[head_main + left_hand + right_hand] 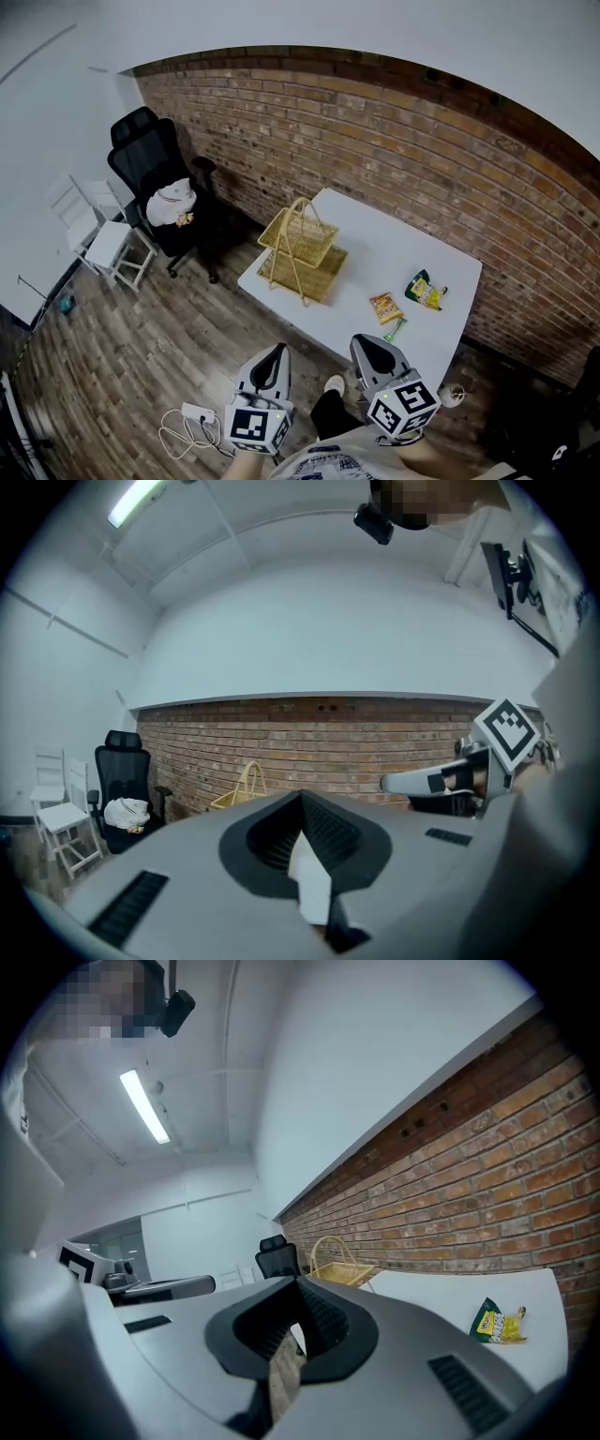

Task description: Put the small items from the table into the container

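From the head view we see three small items near the white table's [375, 239] 5 o'clock corner: a green-yellow snack packet [425, 289] with its long axis running 10 to 4 o'clock, an orange packet [385, 307] at its 8 o'clock, and a thin green item [394, 328] lying along 1 to 7 o'clock. The two-tier wicker basket [302, 251] stands well apart at their 10 o'clock. Our left gripper [274, 352] and right gripper [371, 343] hang off the table's 6 o'clock edge, each with fingers together and empty; the right gripper view catches only the green-yellow packet and basket, and the left gripper view only the basket.
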A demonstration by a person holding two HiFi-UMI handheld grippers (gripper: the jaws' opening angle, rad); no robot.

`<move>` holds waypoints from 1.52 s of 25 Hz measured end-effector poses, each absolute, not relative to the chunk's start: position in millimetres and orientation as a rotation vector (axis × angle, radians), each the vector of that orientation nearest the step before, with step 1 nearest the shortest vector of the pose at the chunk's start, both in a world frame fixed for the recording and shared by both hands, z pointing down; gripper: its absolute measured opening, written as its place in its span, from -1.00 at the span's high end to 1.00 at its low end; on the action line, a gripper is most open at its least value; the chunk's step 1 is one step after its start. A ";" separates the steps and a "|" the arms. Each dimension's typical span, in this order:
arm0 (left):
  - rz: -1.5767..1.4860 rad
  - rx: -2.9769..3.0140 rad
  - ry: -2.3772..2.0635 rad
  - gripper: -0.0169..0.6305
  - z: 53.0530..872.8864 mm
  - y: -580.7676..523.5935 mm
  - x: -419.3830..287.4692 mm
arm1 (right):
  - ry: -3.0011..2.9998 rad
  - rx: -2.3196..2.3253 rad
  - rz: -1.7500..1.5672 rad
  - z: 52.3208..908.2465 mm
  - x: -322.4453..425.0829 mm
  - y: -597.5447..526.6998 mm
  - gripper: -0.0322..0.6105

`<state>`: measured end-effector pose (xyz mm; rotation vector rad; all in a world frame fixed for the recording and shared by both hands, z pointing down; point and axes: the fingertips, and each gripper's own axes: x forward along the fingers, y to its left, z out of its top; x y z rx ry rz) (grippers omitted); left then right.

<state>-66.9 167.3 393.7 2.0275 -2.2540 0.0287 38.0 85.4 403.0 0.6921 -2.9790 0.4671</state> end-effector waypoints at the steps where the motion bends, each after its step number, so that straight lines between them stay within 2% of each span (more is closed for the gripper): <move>1: 0.036 2.048 -2.237 0.79 393.9 154.4 -68.1 | -2.975 0.715 0.475 404.5 37.1 73.4 0.84; 9: 0.067 2.203 -2.095 0.79 388.7 24.2 -81.9 | -2.956 0.899 0.485 403.7 27.9 -41.0 0.84; 21: 0.150 2.491 -1.779 0.79 386.5 -146.6 -38.8 | -2.859 1.285 0.519 408.6 74.6 -183.8 0.84; 38: 0.121 2.680 -1.409 0.79 405.9 -198.3 35.6 | -2.613 1.689 0.474 413.6 152.8 -189.6 0.84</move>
